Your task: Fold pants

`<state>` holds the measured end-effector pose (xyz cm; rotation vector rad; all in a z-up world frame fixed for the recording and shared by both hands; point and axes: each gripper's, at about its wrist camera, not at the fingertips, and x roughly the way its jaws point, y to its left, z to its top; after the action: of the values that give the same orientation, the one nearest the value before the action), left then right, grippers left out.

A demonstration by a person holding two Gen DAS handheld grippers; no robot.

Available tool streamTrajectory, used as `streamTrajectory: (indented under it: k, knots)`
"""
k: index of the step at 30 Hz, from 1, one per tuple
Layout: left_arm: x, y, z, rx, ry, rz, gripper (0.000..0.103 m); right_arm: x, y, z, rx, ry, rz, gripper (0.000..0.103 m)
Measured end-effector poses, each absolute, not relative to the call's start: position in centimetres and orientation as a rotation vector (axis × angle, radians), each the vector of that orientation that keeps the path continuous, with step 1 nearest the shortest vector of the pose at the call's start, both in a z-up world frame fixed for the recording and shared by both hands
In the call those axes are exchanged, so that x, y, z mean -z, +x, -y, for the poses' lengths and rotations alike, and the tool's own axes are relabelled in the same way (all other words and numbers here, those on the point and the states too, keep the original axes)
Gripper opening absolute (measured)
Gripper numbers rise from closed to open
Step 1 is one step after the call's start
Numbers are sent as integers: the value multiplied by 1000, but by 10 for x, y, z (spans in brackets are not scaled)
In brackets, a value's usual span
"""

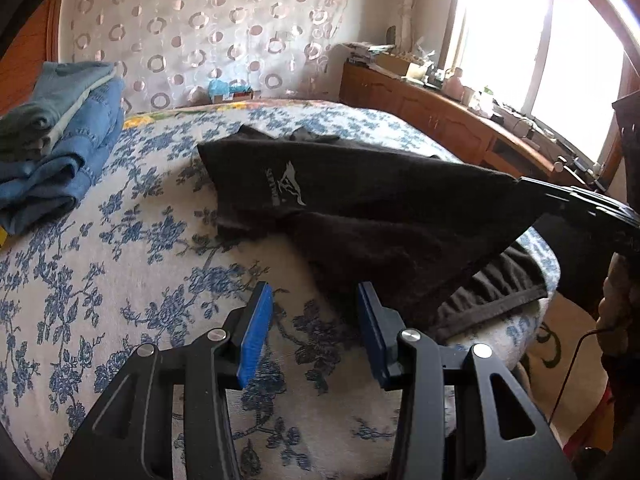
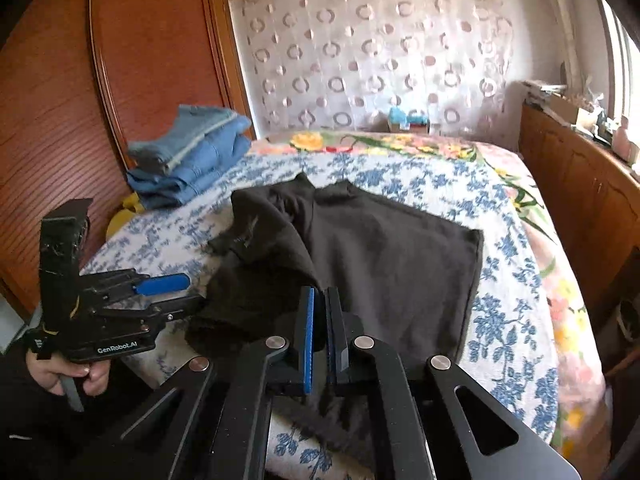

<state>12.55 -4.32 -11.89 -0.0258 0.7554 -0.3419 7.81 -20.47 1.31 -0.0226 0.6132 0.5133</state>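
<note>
Floral bedspread [image 1: 120, 240], patterned curtain [image 1: 192, 28], wooden cabinets [image 1: 432, 116]

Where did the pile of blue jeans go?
The folded blue jeans sit stacked at the far left of the bed, against the wooden headboard, left of the black pants in both views.

One black pants [image 2: 384, 256], two grippers (one stack of folded jeans [image 2: 188, 156]).

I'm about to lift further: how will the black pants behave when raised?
Likely floppy: the pants hang as a sagging sheet from the right claw, shut on one edge. Probably thick and grippy, given the fuzzy fabric. The free waistband may drag across the bed.
</note>
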Motion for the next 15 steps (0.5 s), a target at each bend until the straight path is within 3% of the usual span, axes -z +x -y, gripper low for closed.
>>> streamTrajectory:
  k: [15]
  knots:
    - [104, 117, 73, 420, -5, -733, 45, -22, 28, 256, -451, 34, -574, 4]
